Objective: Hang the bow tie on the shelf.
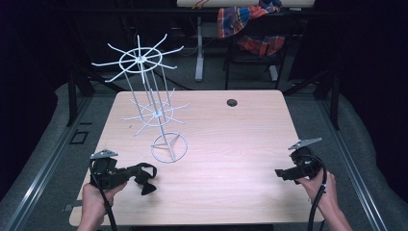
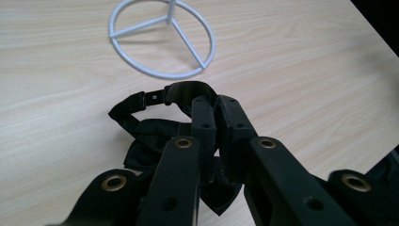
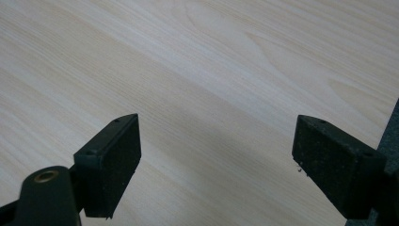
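My left claw (image 1: 139,173) is clenched on a black bow tie (image 2: 155,136), pinching its strap near the bench's (image 1: 231,144) front left corner; the tie's bow seems to rest on the wood, though my jaws hide part of it. Just beyond stands a white wire rack (image 1: 144,103), its ring base (image 2: 162,40) close ahead of the tie. Far right, my right claw (image 3: 216,160) hangs released over bare wood.

No text, label, brand or number can be read anywhere.
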The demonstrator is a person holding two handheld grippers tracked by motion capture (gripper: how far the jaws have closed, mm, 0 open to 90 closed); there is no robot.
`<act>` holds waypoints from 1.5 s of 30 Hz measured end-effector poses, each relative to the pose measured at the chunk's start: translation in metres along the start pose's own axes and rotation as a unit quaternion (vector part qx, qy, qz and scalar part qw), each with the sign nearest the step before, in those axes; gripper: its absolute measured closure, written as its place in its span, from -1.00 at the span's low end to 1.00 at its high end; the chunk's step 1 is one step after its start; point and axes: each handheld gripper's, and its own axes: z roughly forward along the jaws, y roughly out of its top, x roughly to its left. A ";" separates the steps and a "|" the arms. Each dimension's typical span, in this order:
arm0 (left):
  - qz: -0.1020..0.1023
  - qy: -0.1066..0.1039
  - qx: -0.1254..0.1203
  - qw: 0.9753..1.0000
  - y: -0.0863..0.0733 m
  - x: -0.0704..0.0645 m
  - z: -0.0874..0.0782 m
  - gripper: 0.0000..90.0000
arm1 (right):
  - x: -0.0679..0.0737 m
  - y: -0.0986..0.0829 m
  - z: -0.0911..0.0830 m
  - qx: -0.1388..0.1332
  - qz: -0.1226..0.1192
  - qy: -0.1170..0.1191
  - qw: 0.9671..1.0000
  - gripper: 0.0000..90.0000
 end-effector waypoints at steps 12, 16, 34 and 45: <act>-0.013 0.016 -0.033 0.999 0.012 0.009 -0.015 0.91 | 0.000 0.000 0.000 0.003 0.001 -0.001 1.000 -0.65; -0.014 0.022 -0.050 0.998 0.020 0.009 -0.022 0.92 | 0.000 0.000 0.000 0.002 0.002 -0.001 1.000 -0.65; 0.000 0.029 -0.095 0.995 0.047 0.000 -0.047 0.92 | 0.000 0.000 -0.001 0.004 0.003 -0.001 1.000 -0.65; 0.017 0.025 -0.102 0.994 0.057 -0.009 -0.057 0.92 | -0.001 0.000 0.000 0.007 0.003 0.001 1.000 -0.65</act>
